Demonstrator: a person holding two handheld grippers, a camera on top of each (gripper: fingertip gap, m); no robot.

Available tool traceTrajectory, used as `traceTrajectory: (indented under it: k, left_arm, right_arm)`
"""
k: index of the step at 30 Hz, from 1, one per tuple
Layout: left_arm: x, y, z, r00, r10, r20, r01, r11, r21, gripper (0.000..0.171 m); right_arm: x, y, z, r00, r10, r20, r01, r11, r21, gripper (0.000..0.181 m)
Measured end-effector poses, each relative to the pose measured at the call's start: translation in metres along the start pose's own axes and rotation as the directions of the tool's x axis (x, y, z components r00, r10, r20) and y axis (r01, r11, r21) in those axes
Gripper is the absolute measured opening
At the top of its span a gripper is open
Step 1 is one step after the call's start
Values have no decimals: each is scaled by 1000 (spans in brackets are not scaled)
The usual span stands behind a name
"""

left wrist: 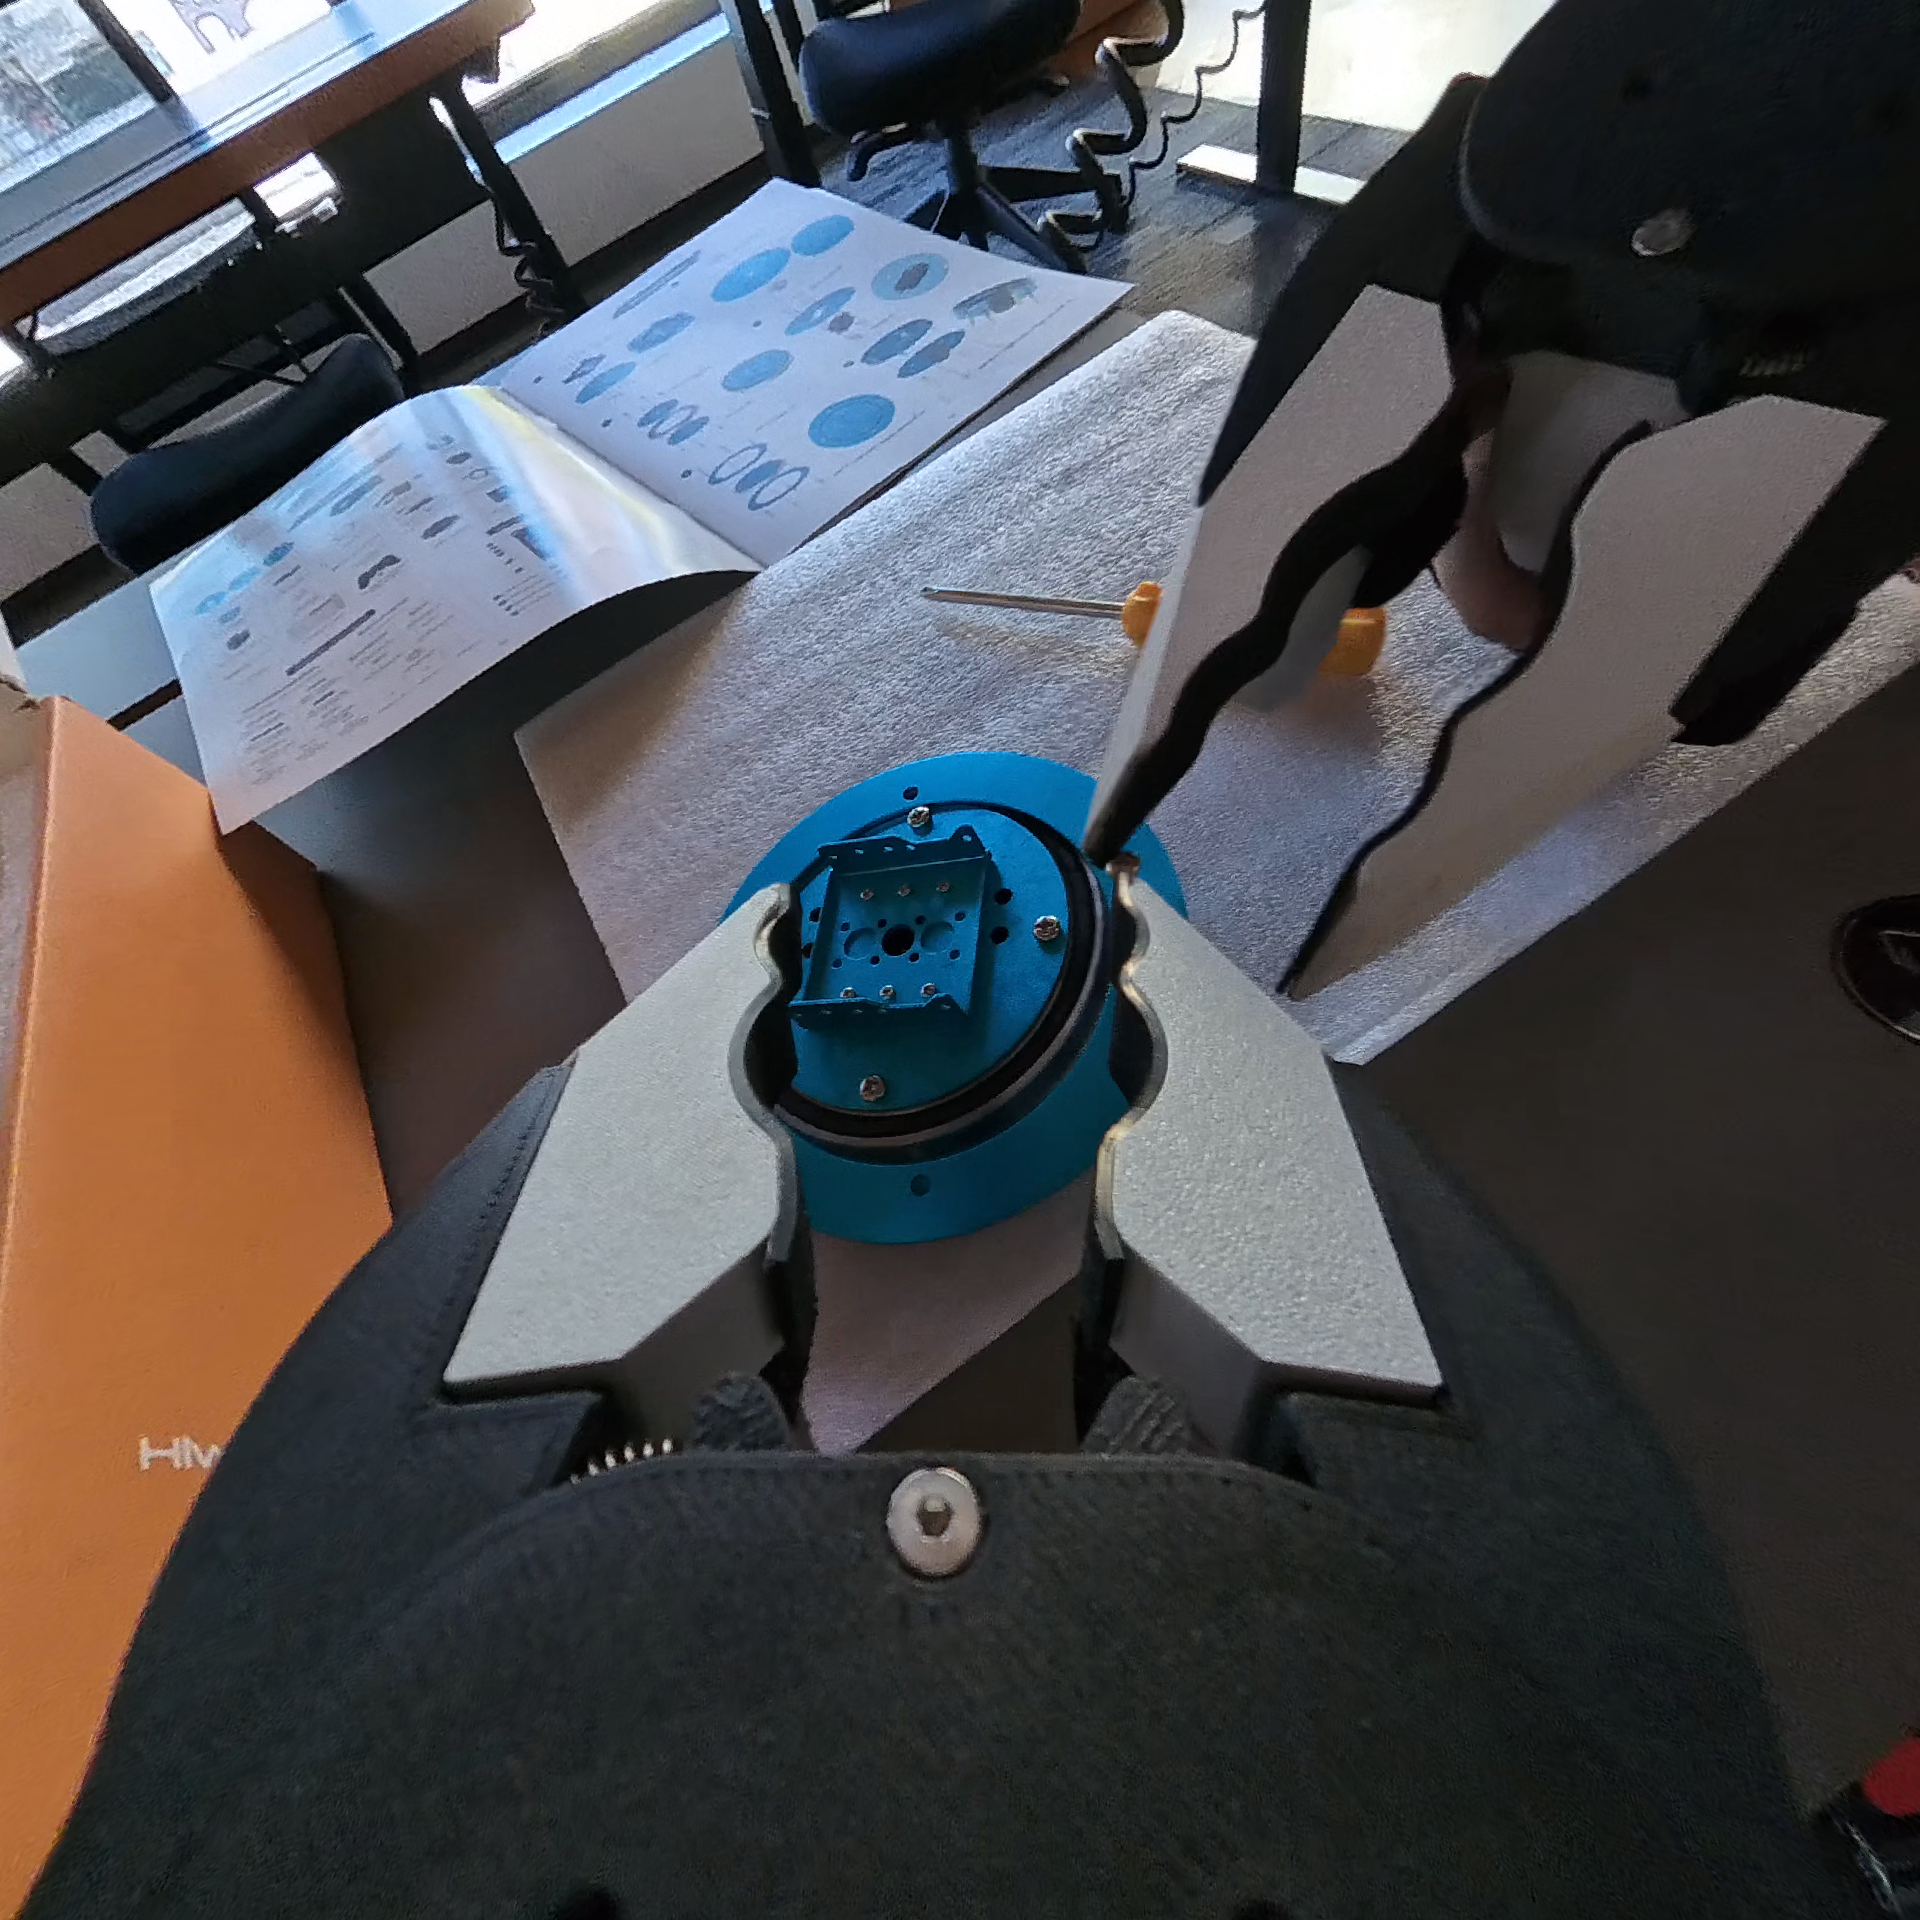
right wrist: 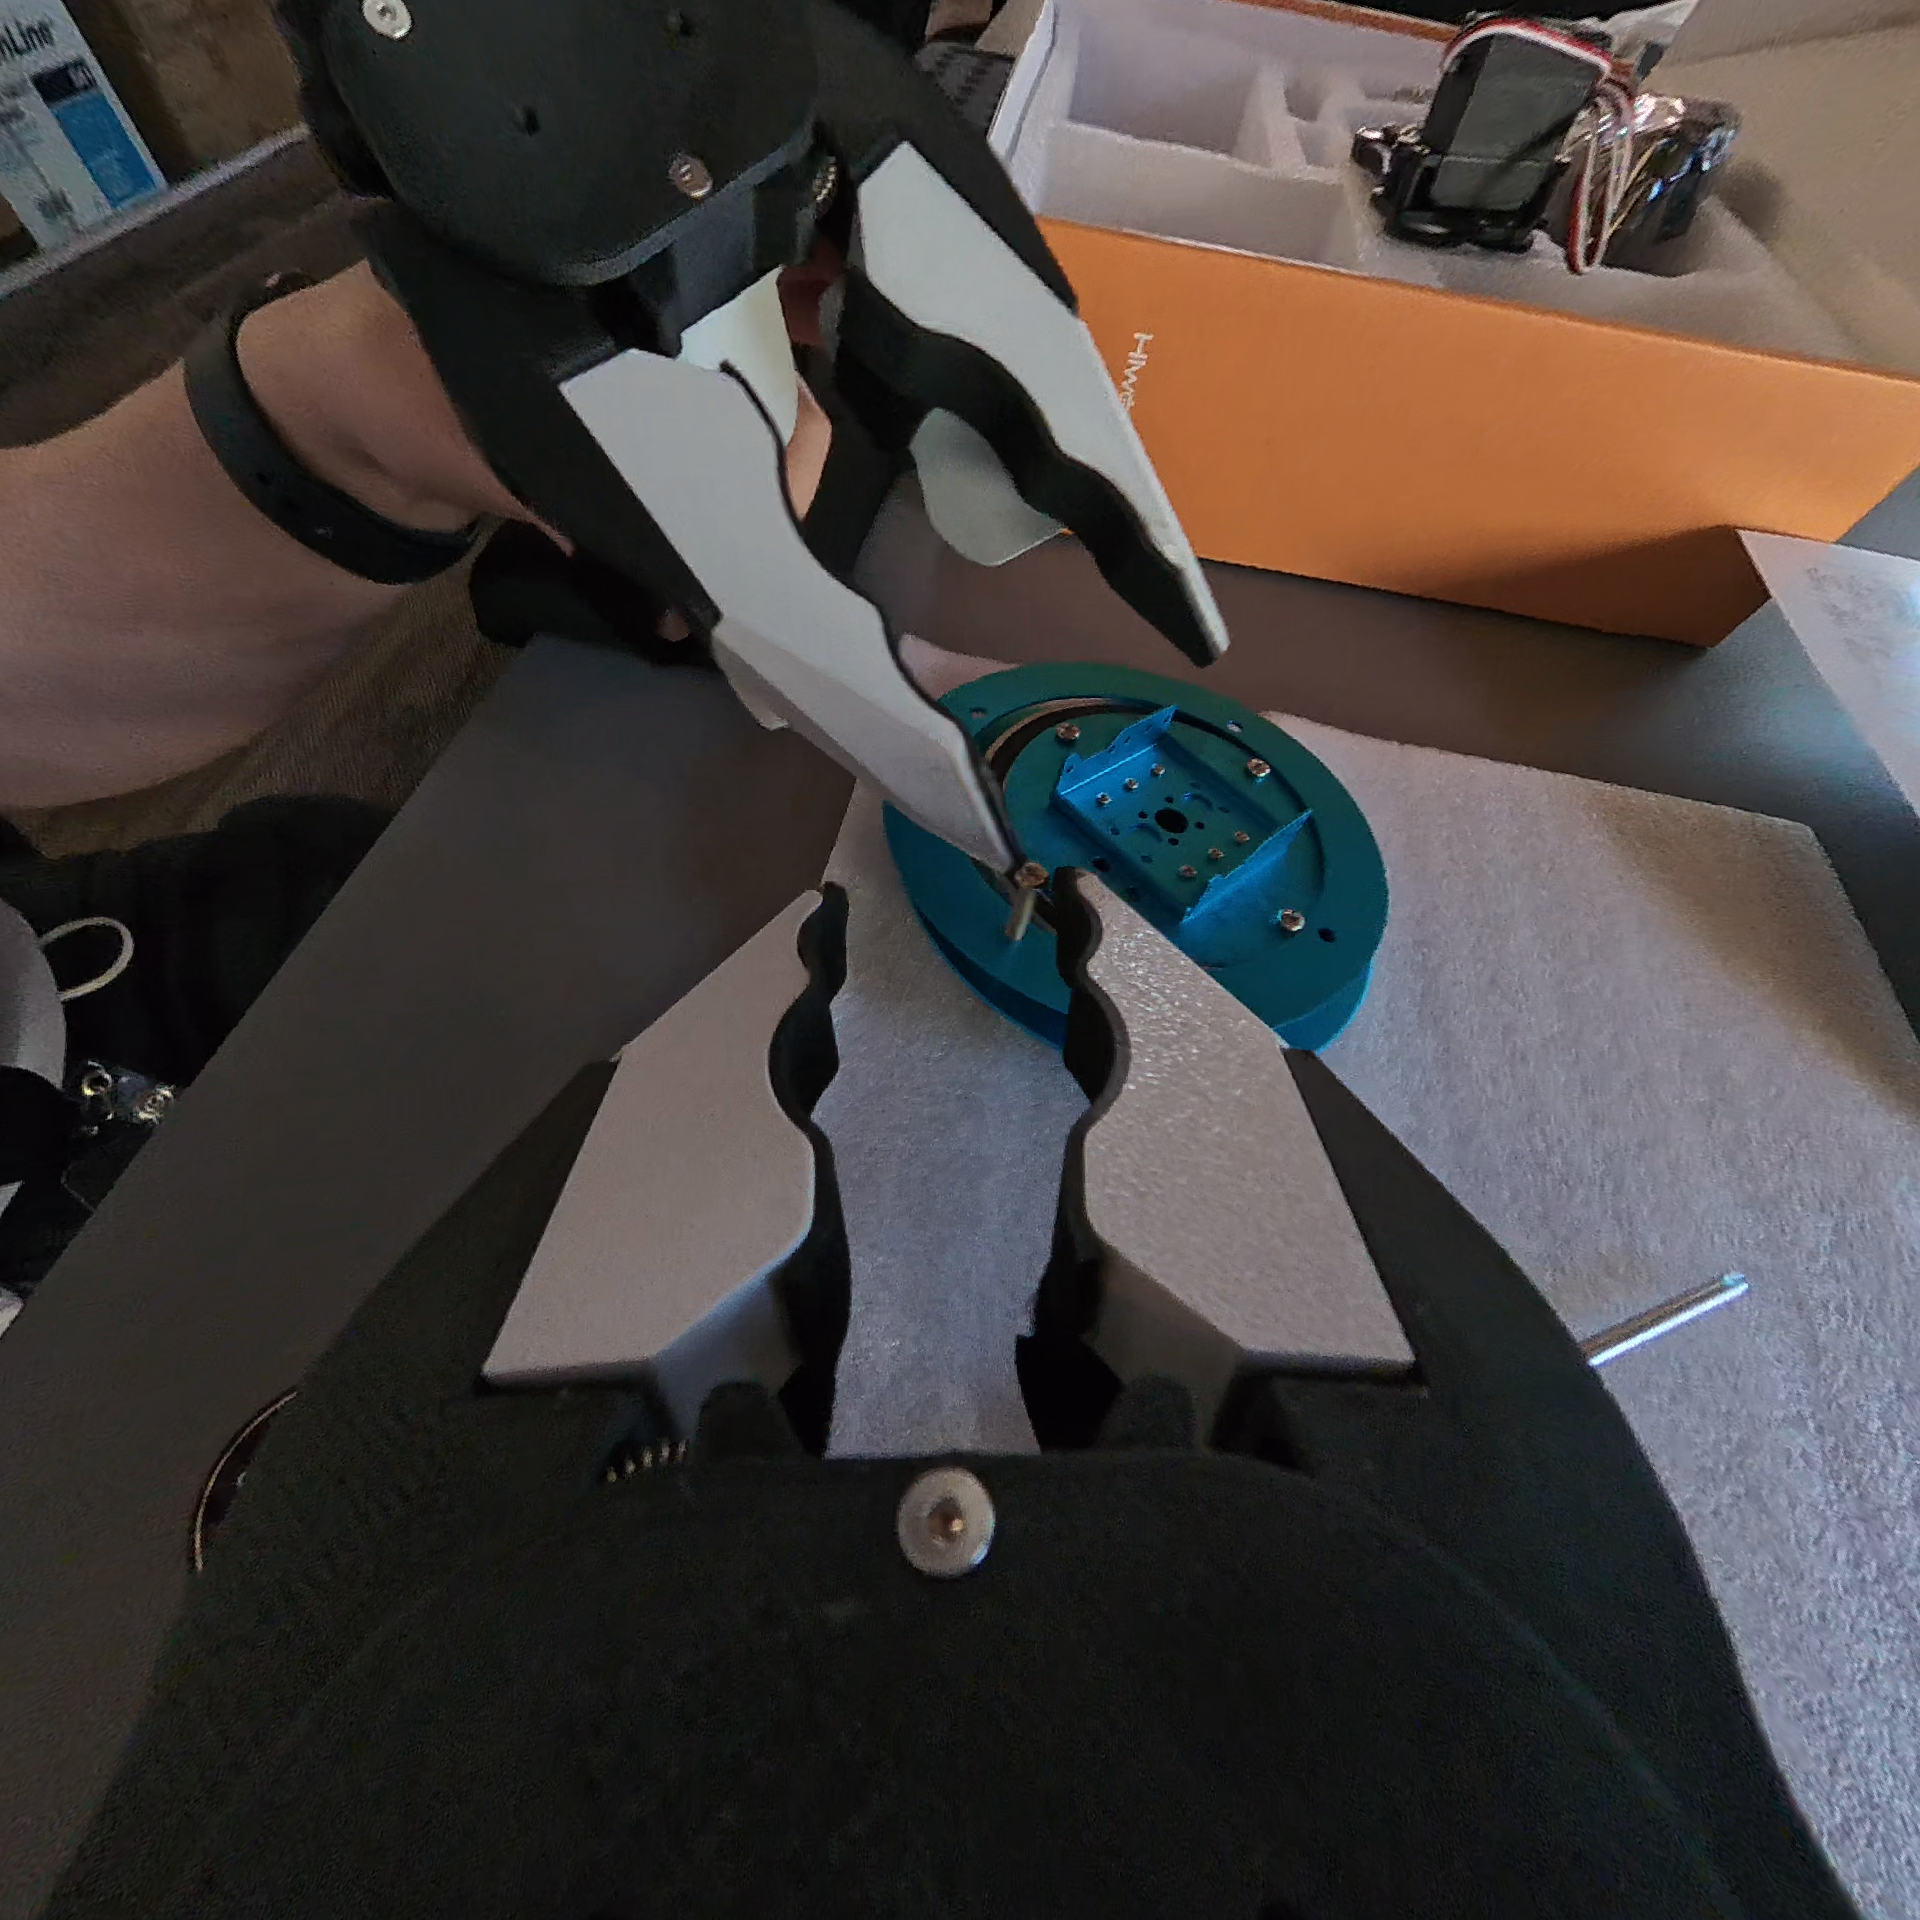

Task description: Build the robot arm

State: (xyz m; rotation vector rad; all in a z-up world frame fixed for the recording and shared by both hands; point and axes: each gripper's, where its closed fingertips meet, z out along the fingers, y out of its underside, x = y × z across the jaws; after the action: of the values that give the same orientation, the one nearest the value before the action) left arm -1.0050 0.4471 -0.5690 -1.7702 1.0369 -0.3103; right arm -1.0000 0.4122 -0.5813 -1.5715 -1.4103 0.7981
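Both grippers' jaws spread — left gripper straddles the blue disc, right gripper at its rim.

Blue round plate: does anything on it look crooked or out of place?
Yes. One screw at the rim of the blue plate sticks up tilted and unseated, while the other screws around the bracket sit flush.
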Motion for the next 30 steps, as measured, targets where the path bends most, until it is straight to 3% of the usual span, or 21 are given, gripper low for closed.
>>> traceTrajectory:
  k: [5, 9, 12, 21, 30]
  left_arm:
    - [-11, 7, -6, 999, -22, 34, 23, 999, -22, 56]
    - [-13, 18, -15, 1000, -6, 22, 8, 998, -66, 59]
    - [-9, 15, -21, 997, -64, -36, 63, 998, -28, 56]
    - [-10, 25, -20, 996, -76, -40, 72, 994, -79, 55]
    - [-6, 36, -13, 1000, -11, -25, 7, 987, -160, 54]
  right_arm:
    - [3, -6, -10, 1000, 21, -10, -20, 998, 56, 24]
    - [15, 1, -9, 999, -8, -42, 8, 1000, -5, 23]
    - [11, 3, -4, 1000, -17, -2, 17, 1000, -24, 17]
    - [17, -2, -1, 1000, 21, -20, -21, 1000, 17, 14]
    - [17, -2, 7, 1000, -8, -29, 7, 1000, -30, 15]
